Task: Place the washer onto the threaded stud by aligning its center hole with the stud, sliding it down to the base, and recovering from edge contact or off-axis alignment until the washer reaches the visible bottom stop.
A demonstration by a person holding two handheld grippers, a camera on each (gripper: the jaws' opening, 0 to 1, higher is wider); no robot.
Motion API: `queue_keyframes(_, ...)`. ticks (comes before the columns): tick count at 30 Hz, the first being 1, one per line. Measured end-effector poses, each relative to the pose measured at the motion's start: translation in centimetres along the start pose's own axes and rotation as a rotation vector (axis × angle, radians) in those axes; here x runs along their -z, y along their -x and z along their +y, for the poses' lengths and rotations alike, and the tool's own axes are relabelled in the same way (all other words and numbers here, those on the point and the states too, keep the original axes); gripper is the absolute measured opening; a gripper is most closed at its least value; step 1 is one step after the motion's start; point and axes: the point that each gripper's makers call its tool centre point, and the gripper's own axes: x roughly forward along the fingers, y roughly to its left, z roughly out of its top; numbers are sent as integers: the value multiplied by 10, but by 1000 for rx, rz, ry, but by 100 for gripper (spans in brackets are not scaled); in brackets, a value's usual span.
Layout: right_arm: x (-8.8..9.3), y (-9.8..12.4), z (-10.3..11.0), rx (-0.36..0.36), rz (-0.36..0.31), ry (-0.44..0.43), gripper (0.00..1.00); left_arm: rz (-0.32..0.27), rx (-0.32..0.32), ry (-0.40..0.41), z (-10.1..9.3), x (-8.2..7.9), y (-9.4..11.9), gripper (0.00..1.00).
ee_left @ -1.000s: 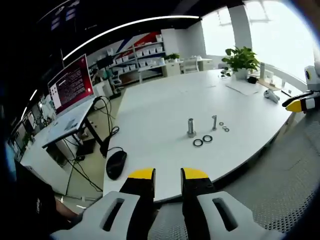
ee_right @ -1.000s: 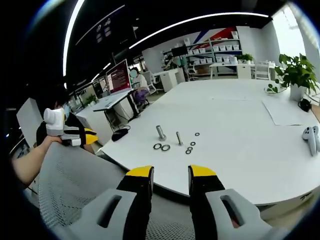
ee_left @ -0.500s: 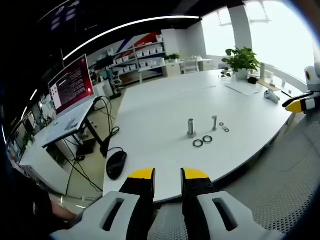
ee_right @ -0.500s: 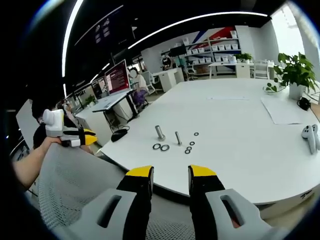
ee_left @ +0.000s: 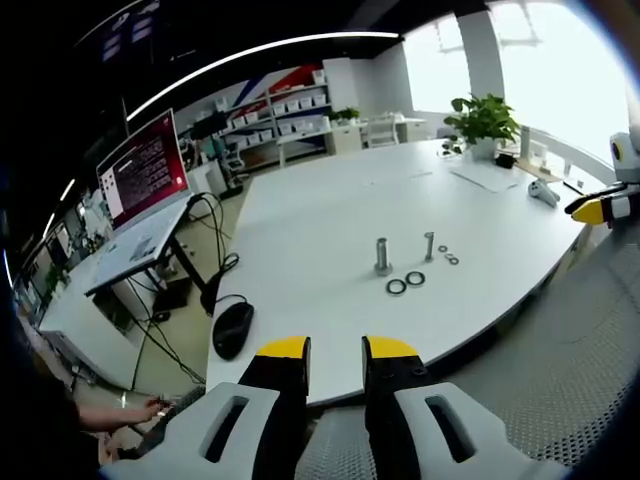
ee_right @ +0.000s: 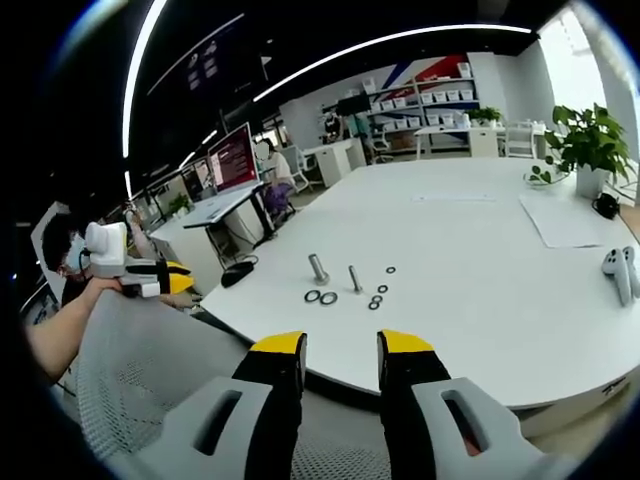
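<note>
A black computer mouse [ee_left: 232,328] is lying near the white table's [ee_left: 320,210] edge; a green potted plant [ee_left: 480,122] is standing far across.

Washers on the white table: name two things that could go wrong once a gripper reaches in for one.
1. The washers lie flat on the table, so open fingers may slide off instead of lifting one.
2. Two studs stand close beside several washers of differing sizes; a small one might get taken to the wrong stud.
</note>
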Motion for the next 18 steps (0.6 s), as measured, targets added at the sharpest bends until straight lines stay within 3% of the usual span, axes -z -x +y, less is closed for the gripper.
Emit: queue_keyframes(18,-1,-1,-3,6,-7,-8,31,-5,6,-2,-3,-1,1,19)
